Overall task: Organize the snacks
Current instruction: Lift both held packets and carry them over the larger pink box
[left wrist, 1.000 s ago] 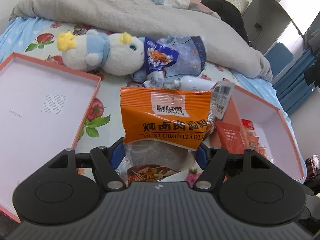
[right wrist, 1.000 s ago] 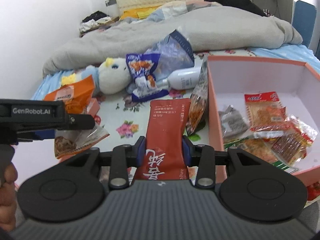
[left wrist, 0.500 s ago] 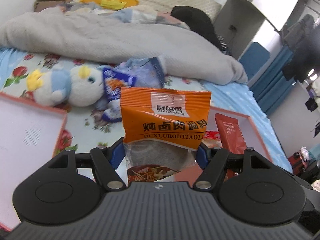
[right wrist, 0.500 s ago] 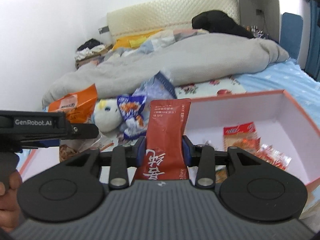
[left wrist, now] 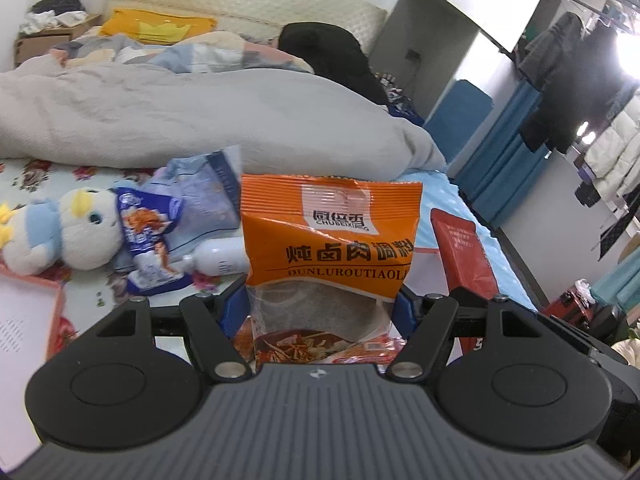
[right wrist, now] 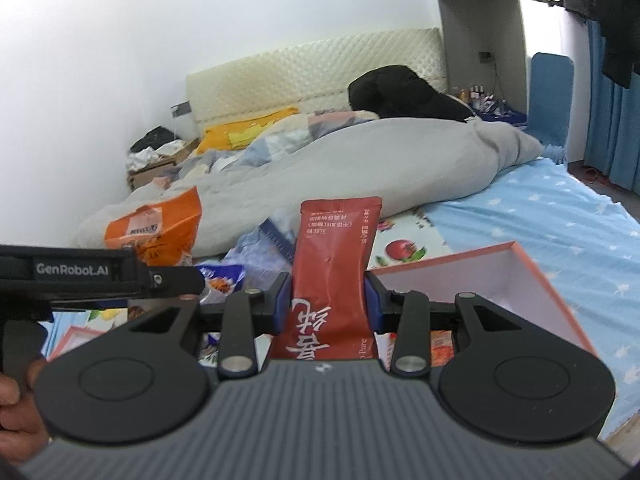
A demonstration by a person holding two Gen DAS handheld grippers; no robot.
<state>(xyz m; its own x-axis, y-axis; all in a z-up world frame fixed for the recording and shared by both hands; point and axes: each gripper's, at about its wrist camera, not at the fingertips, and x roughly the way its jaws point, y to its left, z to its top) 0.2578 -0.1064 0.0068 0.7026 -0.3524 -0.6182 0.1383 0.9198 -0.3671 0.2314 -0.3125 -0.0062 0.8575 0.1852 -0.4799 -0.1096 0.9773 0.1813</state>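
Observation:
My left gripper (left wrist: 320, 304) is shut on an orange seasoning packet (left wrist: 332, 248), which stands upright between its blue pads. My right gripper (right wrist: 329, 300) is shut on a slim red sachet (right wrist: 334, 276), also upright. Both are held well above the bed. In the left wrist view the red sachet (left wrist: 464, 256) shows at the right. In the right wrist view the orange packet (right wrist: 156, 228) and the left gripper's black body (right wrist: 80, 274) appear at the left. A pink-edged open box (right wrist: 516, 280) lies below the right gripper, with red snack packs partly hidden inside.
A blue snack bag (left wrist: 150, 240), a pale blue pouch (left wrist: 204, 204), a white bottle (left wrist: 218, 258) and a plush duck (left wrist: 60, 236) lie on the flowered sheet. A grey duvet (left wrist: 180, 120) fills the bed behind. Another pink box lid (left wrist: 28, 320) sits at the left.
Both grippers have risen with their packets and tilted up, so the views now show more of the room and less of the bed and boxes. Neither grip changed.

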